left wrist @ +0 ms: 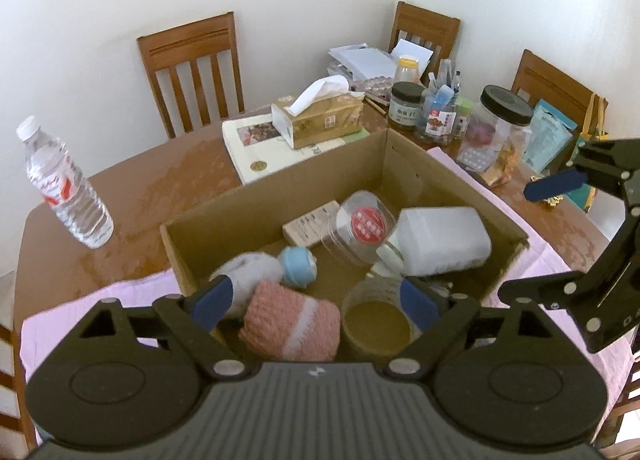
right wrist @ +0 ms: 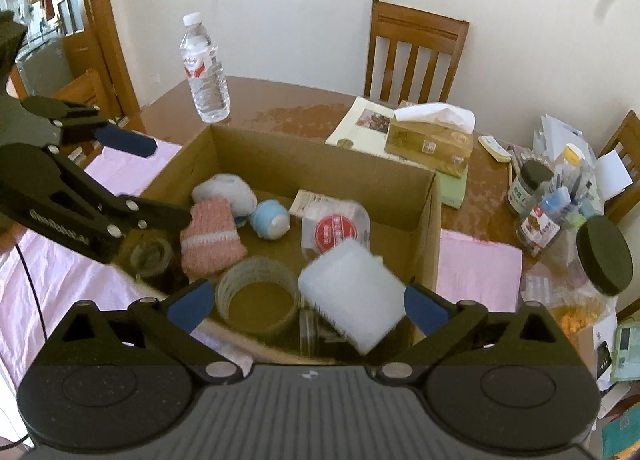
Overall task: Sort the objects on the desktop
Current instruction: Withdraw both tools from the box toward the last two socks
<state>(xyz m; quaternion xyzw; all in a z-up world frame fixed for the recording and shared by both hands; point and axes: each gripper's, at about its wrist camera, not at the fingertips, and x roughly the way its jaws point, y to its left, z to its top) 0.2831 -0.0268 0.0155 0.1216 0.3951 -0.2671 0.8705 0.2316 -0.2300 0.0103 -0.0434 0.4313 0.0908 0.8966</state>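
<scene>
An open cardboard box (left wrist: 404, 156) (right wrist: 316, 160) stands on the table. Inside lie a pink knitted cloth (left wrist: 292, 320) (right wrist: 210, 240), a tape roll (left wrist: 378, 320) (right wrist: 258, 300), a white plastic bottle (left wrist: 440, 242) (right wrist: 354, 292), a clear jar with a red label (left wrist: 362, 226) (right wrist: 336, 232), a blue and white toy (left wrist: 298, 264) (right wrist: 270, 218) and a small printed box (left wrist: 310, 222). My left gripper (left wrist: 320, 300) is open and empty above the box's near side. My right gripper (right wrist: 306, 302) is open and empty above the tape roll and white bottle.
A water bottle (left wrist: 64, 184) (right wrist: 204, 68) stands left of the box. A tissue box (left wrist: 320, 116) (right wrist: 430, 140) lies behind it. Several jars (left wrist: 504, 128) (right wrist: 560, 220), pens and papers crowd the right. A pink cloth (right wrist: 478, 272) covers the table. Wooden chairs (left wrist: 192, 68) surround it.
</scene>
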